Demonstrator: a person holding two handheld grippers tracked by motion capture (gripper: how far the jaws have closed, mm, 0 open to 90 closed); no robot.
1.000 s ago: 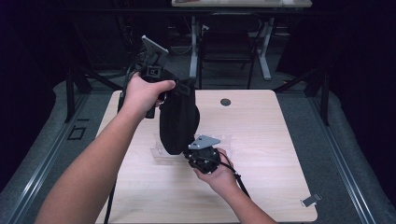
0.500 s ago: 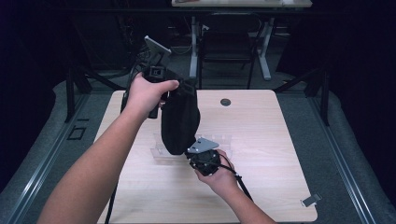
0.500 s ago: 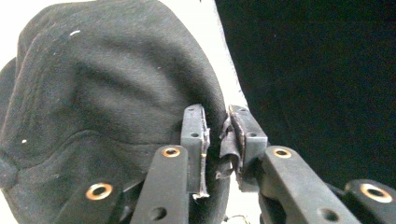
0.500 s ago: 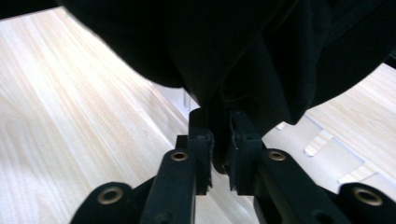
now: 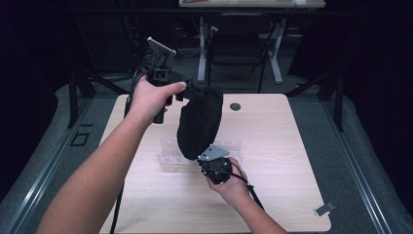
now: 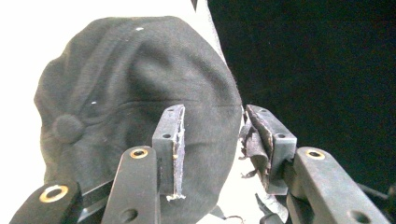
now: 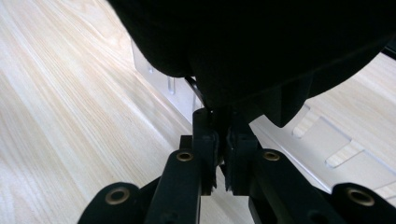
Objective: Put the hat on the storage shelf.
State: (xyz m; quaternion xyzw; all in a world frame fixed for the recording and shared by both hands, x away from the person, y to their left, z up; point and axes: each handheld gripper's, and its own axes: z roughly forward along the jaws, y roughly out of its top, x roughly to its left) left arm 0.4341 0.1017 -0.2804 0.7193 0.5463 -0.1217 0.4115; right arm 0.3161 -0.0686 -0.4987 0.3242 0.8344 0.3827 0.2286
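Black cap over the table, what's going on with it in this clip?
A person is handling a black cap with two hand-held grippers above a wooden table. The right gripper is pinched shut on the cap's lower edge. The left gripper, raised higher, has its jaws apart beside the crown. A clear plastic rack lies on the table beneath the cap.

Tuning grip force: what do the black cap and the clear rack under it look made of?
Black fabric cap: looks like soft woven cloth, matte, with stitched panel seams, a covered top button and lint specks. Clear slotted plastic rack: looks like rigid transparent plastic, glossy, since the wood grain shows through its cut-out slots; acrylic or similar, cannot tell which.
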